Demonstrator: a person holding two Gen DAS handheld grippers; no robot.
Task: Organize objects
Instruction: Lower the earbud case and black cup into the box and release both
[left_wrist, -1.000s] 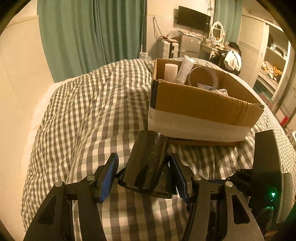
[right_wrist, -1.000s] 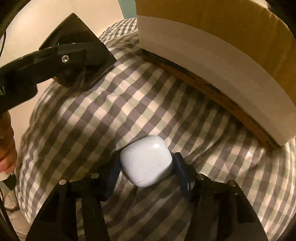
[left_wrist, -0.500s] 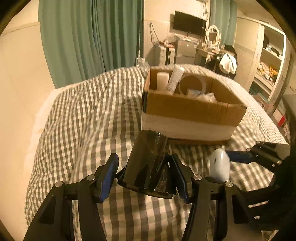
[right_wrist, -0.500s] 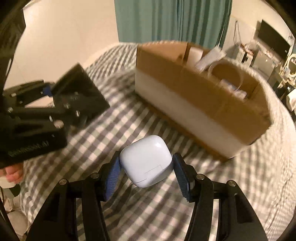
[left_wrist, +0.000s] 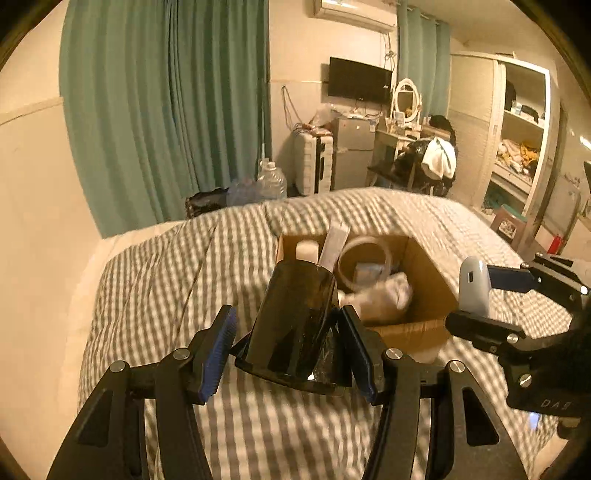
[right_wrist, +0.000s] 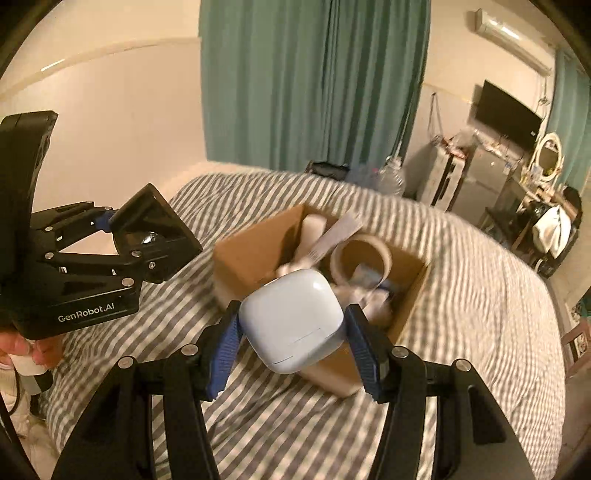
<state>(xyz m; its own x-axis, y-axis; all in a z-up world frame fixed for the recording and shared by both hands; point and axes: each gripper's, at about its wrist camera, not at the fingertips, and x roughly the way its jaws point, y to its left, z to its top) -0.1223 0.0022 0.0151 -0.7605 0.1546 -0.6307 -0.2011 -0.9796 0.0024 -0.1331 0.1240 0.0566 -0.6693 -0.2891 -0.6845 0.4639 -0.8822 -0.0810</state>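
My left gripper (left_wrist: 290, 349) is shut on a dark, glossy cup-shaped object (left_wrist: 295, 317) and holds it in the air before an open cardboard box (left_wrist: 424, 291) on the checked bed. My right gripper (right_wrist: 291, 341) is shut on a white earbud case (right_wrist: 291, 319) and holds it above the box's near corner (right_wrist: 251, 254). The case also shows in the left wrist view (left_wrist: 473, 286). The left gripper with its dark object shows in the right wrist view (right_wrist: 147, 230). The box holds a tape roll (right_wrist: 360, 258), a tube (right_wrist: 336, 230), a white bottle (left_wrist: 306, 249) and crumpled white stuff.
The bed has a grey-and-white checked cover (left_wrist: 184, 266). Green curtains (left_wrist: 166, 110), a cream wall, water jugs (left_wrist: 271, 181), a cluttered desk with a mirror (left_wrist: 404, 99) and open shelves (left_wrist: 517, 140) stand beyond it. A hand (right_wrist: 22, 350) grips the left tool.
Both grippers have risen from the bed with their objects. The box now shows from above, with its contents in sight.
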